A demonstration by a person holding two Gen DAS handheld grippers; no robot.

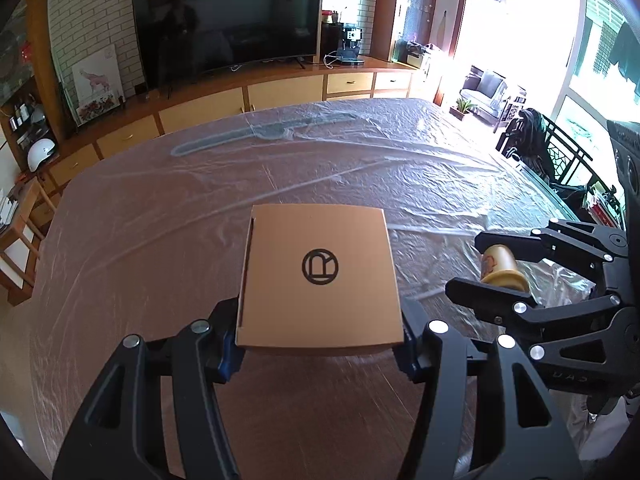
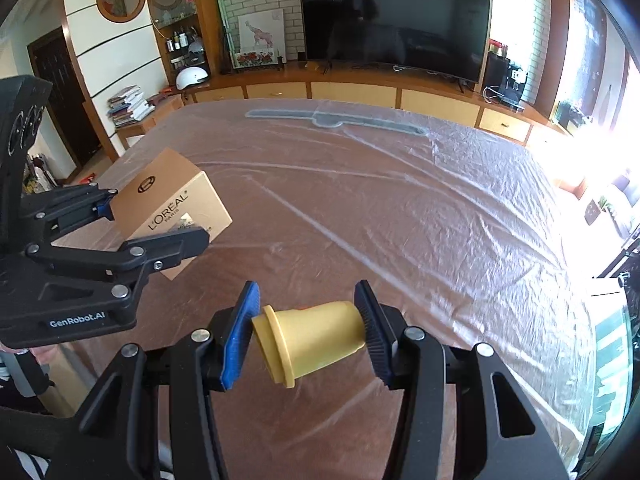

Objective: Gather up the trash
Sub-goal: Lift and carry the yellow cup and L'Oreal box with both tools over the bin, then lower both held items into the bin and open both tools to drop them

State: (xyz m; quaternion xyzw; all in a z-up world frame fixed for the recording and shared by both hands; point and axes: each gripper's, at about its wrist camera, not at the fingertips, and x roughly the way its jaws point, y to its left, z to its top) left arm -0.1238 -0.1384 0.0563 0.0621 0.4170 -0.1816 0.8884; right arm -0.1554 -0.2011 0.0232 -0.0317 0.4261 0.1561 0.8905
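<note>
My left gripper point(image 1: 318, 340) is shut on a brown cardboard box point(image 1: 320, 276) with a round black logo on top, and holds it above the table. The box also shows in the right wrist view point(image 2: 176, 204), printed L'OREAL, between the left gripper's fingers point(image 2: 176, 244). My right gripper point(image 2: 306, 332) is shut on a yellow paper cup point(image 2: 312, 340), gripped end to end with its rim to the left. The cup point(image 1: 502, 268) and the right gripper point(image 1: 484, 264) also show at the right of the left wrist view.
The table point(image 1: 200, 220) is covered with clear plastic sheeting, with a long grey strip point(image 2: 332, 118) under it at the far side. Behind stand a wooden cabinet point(image 1: 280, 92) with a large TV point(image 1: 228, 20), and a black railing point(image 1: 560, 152) at the right.
</note>
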